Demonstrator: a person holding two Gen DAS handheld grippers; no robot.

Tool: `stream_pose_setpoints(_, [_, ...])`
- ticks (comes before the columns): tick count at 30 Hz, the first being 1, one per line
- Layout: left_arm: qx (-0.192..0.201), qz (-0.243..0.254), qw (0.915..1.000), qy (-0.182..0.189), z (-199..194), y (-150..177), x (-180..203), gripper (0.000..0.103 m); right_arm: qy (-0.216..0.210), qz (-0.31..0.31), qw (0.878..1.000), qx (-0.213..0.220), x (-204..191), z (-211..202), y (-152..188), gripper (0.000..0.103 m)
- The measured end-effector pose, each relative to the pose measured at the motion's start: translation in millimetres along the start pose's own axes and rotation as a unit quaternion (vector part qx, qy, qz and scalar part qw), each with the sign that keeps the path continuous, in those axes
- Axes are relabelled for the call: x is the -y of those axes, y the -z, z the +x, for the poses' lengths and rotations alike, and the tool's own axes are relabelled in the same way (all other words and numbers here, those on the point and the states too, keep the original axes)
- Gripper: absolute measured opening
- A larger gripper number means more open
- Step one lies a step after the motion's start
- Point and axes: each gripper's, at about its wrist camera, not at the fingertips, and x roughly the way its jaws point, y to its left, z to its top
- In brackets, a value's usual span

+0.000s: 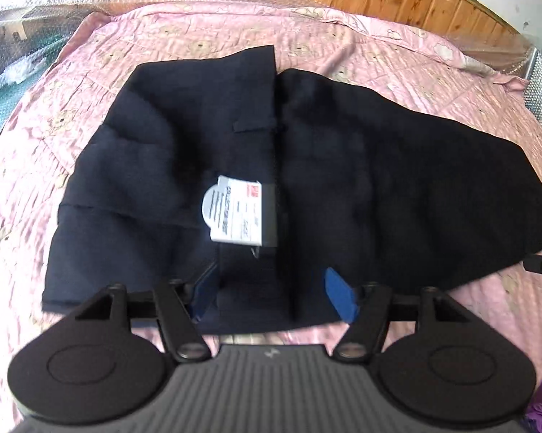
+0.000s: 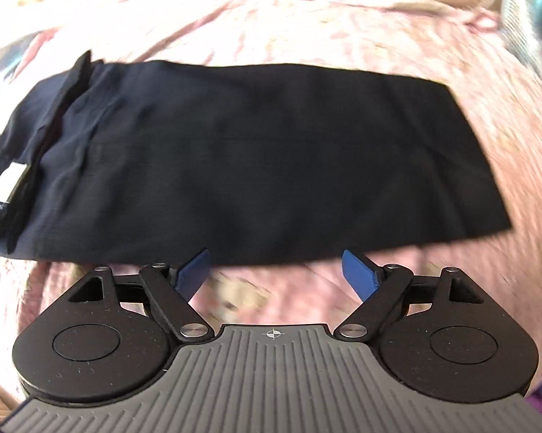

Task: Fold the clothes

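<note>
Two grippers hang over dark navy trousers spread on a pink quilted bedcover. Jaws of the left gripper stand apart with nothing pinched; the near edge of the cloth lies under and between its blue fingers, and a white paper tag sits just ahead of them. Jaws of the right gripper stand wide and empty, the trousers' near edge just ahead of its fingertips, bare cover between them
</note>
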Motion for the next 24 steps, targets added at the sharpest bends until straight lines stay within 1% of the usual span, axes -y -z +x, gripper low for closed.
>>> stream_pose_setpoints(1, [-0.003,-0.005,0.9999,0.01,-5.3,0.3,4.6,0.066,-0.001,0.012,1.0,0.0,9.0,6.1,-1.3,0.083])
stream_pose_setpoints(2, [-0.007,-0.011,0.9997,0.02,-10.5,0.5,9.4,0.066,-0.005,0.029,1.0,0.005,27.5,-0.1,5.9,0.083])
stream_pose_setpoints(3, [-0.011,-0.013,0.9994,0.03,-13.4,0.0,18.6,0.066,-0.014,0.059,0.998,0.019,52.6,-7.1,13.7,0.082])
stream_pose_setpoints(4, [-0.014,-0.016,0.999,0.04,-16.2,-0.5,28.1,0.066,-0.034,0.111,0.993,0.037,78.4,-10.0,18.9,0.08])
stream_pose_setpoints(5, [-0.015,-0.01,0.9985,0.051,-17.5,-0.1,42.6,0.066,-0.055,0.163,0.984,0.055,104.5,-12.5,24.1,0.078])
stream_pose_setpoints(6, [-0.01,-0.004,0.9985,0.054,-17.9,-3.1,58.4,0.066,-0.08,0.222,0.97,0.067,133.6,-9.3,29.6,0.076])
stream_pose_setpoints(7, [-0.005,0.001,0.9985,0.055,-18.4,-5.0,75.2,0.066,-0.103,0.278,0.952,0.078,162.3,-6.2,35.1,0.072])
stream_pose_setpoints(8, [-0.006,0.002,0.9982,0.059,-17.2,-9.1,94.1,0.067,-0.11,0.314,0.94,0.078,187.8,-2.7,39.9,0.07])
stream_pose_setpoints(9, [-0.007,0.003,0.998,0.064,-15.9,-13.2,112.9,0.067,-0.112,0.335,0.932,0.079,209.4,1.6,43.4,0.07])
stream_pose_setpoints(11, [-0.014,-0.006,0.9959,0.089,-9.6,-20.8,150.7,0.068,-0.113,0.341,0.93,0.083,239.0,15.3,41.7,0.07])
stream_pose_setpoints(14, [-0.033,-0.005,0.9942,0.102,1.7,-31.5,204.8,0.068,-0.121,0.346,0.927,0.083,275.0,37.9,41.0,0.07])
stream_pose_setpoints(16, [-0.034,0.008,0.9941,0.103,3.9,-38.6,241.3,0.068,-0.142,0.342,0.925,0.085,289.1,51.6,40.5,0.068])
stream_pose_setpoints(18, [-0.036,0.031,0.9931,0.108,9.5,-46.4,274.0,0.068,-0.164,0.322,0.928,0.094,294.4,58.0,35.2,0.069])
stream_pose_setpoints(20, [-0.037,0.054,0.9915,0.112,15.1,-54.1,306.5,0.068,-0.189,0.31,0.928,0.09,295.3,67.8,26.7,0.068])
stream_pose_setpoints(22, [-0.037,0.074,0.9899,0.115,19.9,-63.4,335.4,0.068,-0.2,0.287,0.933,0.08,295.7,66.8,22.2,0.064])
stream_pose_setpoints(23, [-0.038,0.084,0.989,0.116,22.8,-68.6,348.1,0.068,-0.2,0.279,0.936,0.078,295.1,67.0,21.9,0.055])
stream_pose_setpoints(24, [-0.04,0.094,0.9879,0.117,27.2,-72.1,363.4,0.068,-0.2,0.272,0.938,0.075,294.6,67.3,21.6,0.05])
